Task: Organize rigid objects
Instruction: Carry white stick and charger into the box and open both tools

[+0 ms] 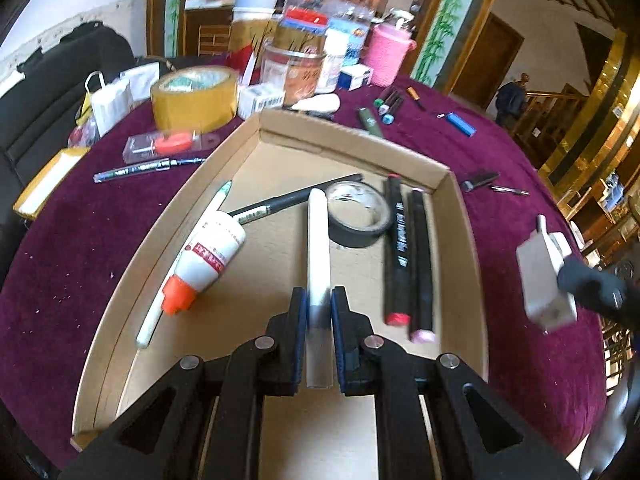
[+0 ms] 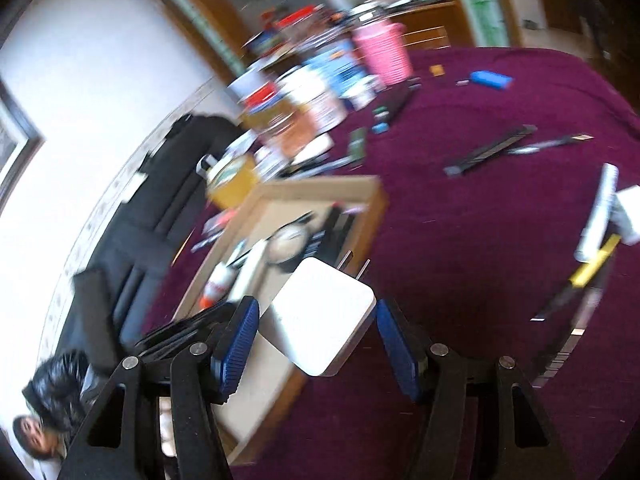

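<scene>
Cardboard tray [image 1: 280, 128]: 2 tapes, 5 pens

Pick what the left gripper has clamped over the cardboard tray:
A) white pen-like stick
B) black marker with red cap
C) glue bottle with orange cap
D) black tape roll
A: in the left wrist view the left gripper is closed on a white pen-like stick, while the glue bottle, tape roll and black marker lie loose in the cardboard tray.

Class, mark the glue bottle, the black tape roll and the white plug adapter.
glue bottle [image 1: 212, 252]: left wrist view, white body.
black tape roll [image 1: 357, 234]: left wrist view, outer wall.
white plug adapter [image 2: 320, 316]: right wrist view, broad face.
</scene>
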A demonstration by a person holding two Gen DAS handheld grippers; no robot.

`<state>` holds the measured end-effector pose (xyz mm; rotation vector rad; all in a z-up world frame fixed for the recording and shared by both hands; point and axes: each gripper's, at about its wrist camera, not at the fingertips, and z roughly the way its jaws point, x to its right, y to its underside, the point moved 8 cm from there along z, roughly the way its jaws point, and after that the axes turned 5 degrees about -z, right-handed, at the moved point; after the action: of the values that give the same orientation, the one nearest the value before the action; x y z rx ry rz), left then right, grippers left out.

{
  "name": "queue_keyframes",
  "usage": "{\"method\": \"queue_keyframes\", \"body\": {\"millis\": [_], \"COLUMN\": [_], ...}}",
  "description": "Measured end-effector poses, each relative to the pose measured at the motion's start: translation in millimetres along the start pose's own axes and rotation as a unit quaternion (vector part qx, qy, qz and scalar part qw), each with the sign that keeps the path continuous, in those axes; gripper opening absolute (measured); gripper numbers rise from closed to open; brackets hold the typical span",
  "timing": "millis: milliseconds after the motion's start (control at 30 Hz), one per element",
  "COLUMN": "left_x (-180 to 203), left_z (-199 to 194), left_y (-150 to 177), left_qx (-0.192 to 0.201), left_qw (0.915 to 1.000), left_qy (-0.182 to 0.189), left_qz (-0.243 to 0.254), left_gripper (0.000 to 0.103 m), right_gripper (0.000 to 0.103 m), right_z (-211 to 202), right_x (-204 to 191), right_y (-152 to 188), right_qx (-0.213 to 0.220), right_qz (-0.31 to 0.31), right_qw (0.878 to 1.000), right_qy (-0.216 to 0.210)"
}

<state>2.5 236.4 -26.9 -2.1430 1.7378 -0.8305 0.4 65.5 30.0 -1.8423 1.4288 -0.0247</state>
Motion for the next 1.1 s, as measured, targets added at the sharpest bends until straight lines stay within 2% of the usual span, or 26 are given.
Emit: {"method": "queue_keyframes", "body": {"millis": [100,200,233,300,333,367,400,433,500,567,767,867,1100], "left_x": [-6,-9,-11,-17,-22,-30,-36,-45,-56,-62,-59,-61,-57], "left_z": [15,18,16,8,3,-5,-12,-21,-34,-40,-27,-32,-34], "left_y": [-7,-12,-14,-18,-20,-23,-27,-31,-39,-45,-43,-40,-36], "left_qx": [-0.024,-0.026,-0.020,-0.001,0.011,0.030,0.043,0.062,0.095,0.111,0.093,0.102,0.112], "left_qw": [0.9996,0.9995,0.9995,0.9995,0.9992,0.9981,0.9968,0.9947,0.9912,0.9894,0.9914,0.9895,0.9901], "left_qy": [0.005,-0.004,-0.001,-0.004,-0.008,-0.008,0.002,0.003,-0.014,-0.025,-0.020,-0.014,-0.056], "left_qz": [-0.016,-0.017,-0.023,-0.031,-0.039,-0.054,-0.068,-0.083,-0.091,-0.091,-0.090,-0.102,-0.065], "left_gripper": [0.012,0.012,0.015,0.027,0.033,0.039,0.056,0.066,0.067,0.068,0.070,0.070,0.073], "right_gripper": [0.066,0.066,0.066,0.064,0.039,0.031,0.030,0.030,0.030,0.030,0.030,0.030,0.037], "right_z": [18,34,39,46,47,52,55,59,65,68,57,47,28], "right_x": [-23,-41,-48,-58,-61,-64,-68,-70,-72,-74,-58,-54,-49], "right_y": [4,8,9,12,14,17,21,25,29,30,22,15,22], "right_qx": [-0.015,-0.029,-0.036,-0.044,-0.045,-0.056,-0.066,-0.073,-0.075,-0.071,-0.042,-0.024,-0.010], "right_qz": [-0.020,-0.038,-0.046,-0.058,-0.066,-0.077,-0.077,-0.075,-0.087,-0.094,-0.080,-0.068,-0.073], "right_qw": [1.000,0.999,0.998,0.997,0.996,0.995,0.994,0.993,0.992,0.992,0.995,0.997,0.997], "right_qy": [-0.012,-0.018,-0.024,-0.030,-0.028,-0.032,-0.051,-0.062,-0.054,-0.050,-0.032,-0.040,-0.038]}}
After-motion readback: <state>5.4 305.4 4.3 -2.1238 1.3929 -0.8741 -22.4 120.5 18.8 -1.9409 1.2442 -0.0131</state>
